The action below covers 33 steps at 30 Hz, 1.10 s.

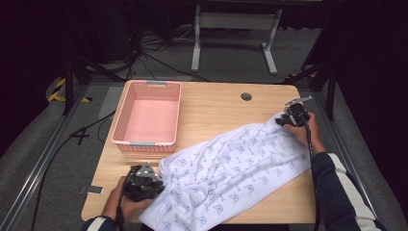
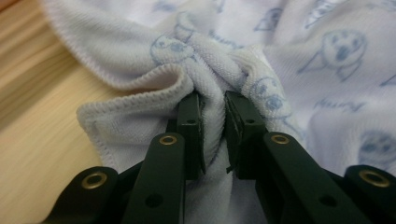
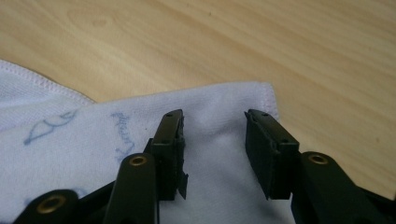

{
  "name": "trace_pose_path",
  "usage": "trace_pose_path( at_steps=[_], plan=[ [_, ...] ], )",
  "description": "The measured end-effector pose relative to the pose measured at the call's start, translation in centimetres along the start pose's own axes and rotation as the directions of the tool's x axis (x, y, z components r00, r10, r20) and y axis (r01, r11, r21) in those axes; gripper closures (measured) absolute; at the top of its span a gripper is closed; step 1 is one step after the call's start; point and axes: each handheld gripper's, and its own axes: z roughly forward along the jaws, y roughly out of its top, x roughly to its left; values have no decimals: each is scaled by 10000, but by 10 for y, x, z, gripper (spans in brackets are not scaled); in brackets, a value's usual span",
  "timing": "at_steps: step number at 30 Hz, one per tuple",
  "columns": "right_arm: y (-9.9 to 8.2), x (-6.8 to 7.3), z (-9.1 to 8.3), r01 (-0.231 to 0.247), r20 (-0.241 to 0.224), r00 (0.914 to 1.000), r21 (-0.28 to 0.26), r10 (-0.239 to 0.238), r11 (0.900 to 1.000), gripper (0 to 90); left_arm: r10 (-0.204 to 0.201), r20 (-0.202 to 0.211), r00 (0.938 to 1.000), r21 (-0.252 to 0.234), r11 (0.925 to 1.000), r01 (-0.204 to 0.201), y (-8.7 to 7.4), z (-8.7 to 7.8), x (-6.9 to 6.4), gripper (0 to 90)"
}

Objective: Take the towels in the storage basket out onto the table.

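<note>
A white cloth (image 1: pixel 231 168) with a blue print lies spread slantwise over the near right half of the wooden table (image 1: pixel 216 108). At its near left end, my left gripper (image 1: pixel 159 185) is shut on a bunched fold of the cloth (image 2: pixel 299 42). In the left gripper view the pads pinch that fold at the gripper's tip (image 2: pixel 214 105). At the far right corner, my right gripper (image 1: pixel 283 119) rests low over the cloth. In the right gripper view its jaws (image 3: pixel 212 123) stand apart, with the flat hemmed corner of the cloth (image 3: pixel 93 140) lying between and under them.
An empty pink basket (image 1: pixel 118 126) stands at the table's far left, just beyond the cloth. A round cable hole (image 1: pixel 246 96) sits near the far edge. A small flat device (image 1: pixel 95 190) lies at the near left edge. Bare wood (image 3: pixel 233 42) lies beyond the right corner.
</note>
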Motion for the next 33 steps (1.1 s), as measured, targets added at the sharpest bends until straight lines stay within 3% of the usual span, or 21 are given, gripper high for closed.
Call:
trace_pose_path(
  at_steps=[2,4,7,9,10,12,14,16,17,18,19,21,22,23,24,25,27,29,30,32,33],
  plan=[
    [6,4,6,148,123,9998,-155,-146,9998,564,671,817,9944,164,9975,-686,16,17,-20,774],
    [9,10,8,377,272,9989,-225,-371,9990,527,1411,1244,9821,251,9891,-1453,32,33,-41,772],
    [9,16,4,437,295,9986,-237,-430,9988,486,2149,2018,9556,589,9712,-2308,54,52,-66,754],
    [7,19,-7,485,-38,9988,-602,-488,9970,469,2688,2188,9380,777,9534,-2914,65,58,-79,723],
    [6,20,-15,558,-126,9983,-776,-570,9954,471,2834,2209,9332,635,9507,-3037,70,59,-81,706],
    [0,22,-33,541,-279,9980,-1049,-574,9930,470,2886,2144,9331,377,9522,-3031,80,59,-79,663],
    [-8,20,-50,597,-251,9977,-1105,-629,9921,455,2683,1509,9515,171,9616,-2738,95,58,-72,575],
    [-20,13,-64,533,-133,9984,-1124,-551,9922,438,2558,906,9625,-221,9667,-2549,113,58,-62,492],
    [-26,7,-69,203,-219,9995,-1010,-226,9947,426,2385,741,9683,-506,9706,-2352,123,59,-57,456],
    [-33,1,-73,-19,-100,9999,-842,10,9964,417,2334,728,9696,-651,9713,-2289,131,60,-53,453],
    [-38,-3,-77,-211,65,9997,-861,218,9961,420,2442,528,9683,-848,9672,-2393,144,63,-48,450],
    [-52,-13,-85,-457,163,9988,-732,470,9963,422,2674,-54,9636,-918,9594,-2667,161,70,-41,435],
    [-59,-16,-90,-686,259,9972,-737,707,9949,424,2667,-283,9634,-930,9589,-2682,172,76,-35,449],
    [-67,-19,-94,-1070,230,9937,-836,1093,9907,428,2424,-322,9696,-965,9649,-2444,180,83,-28,453],
    [-73,-21,-97,-1221,125,9923,-761,1234,9896,425,2331,-650,9703,-871,9673,-2382,190,91,-20,455],
    [-79,-20,-100,-1308,209,9910,-667,1324,9892,426,2078,-792,9750,-871,9729,-2144,196,99,-13,478],
    [-88,-17,-100,-1396,156,9900,-446,1405,9892,418,1538,-682,9858,-954,9825,-1599,206,111,-1,484],
    [-95,-12,-98,-1470,160,9889,-220,1474,9889,424,1542,-1499,9766,-704,9836,-1661,216,126,8,490],
    [-99,-9,-98,-1520,49,9884,-84,1520,9883,424,1253,-1426,9818,-726,9880,-1366,218,131,12,498],
    [-103,-4,-96,-1514,-47,9885,-47,1514,9885,423,1366,-1800,9741,-314,9890,-1444,221,141,17,535],
    [-105,-3,-94,-1440,-141,9895,48,1440,9896,425,1297,-1675,9773,-93,9911,-1331,220,145,20,550]
  ],
)
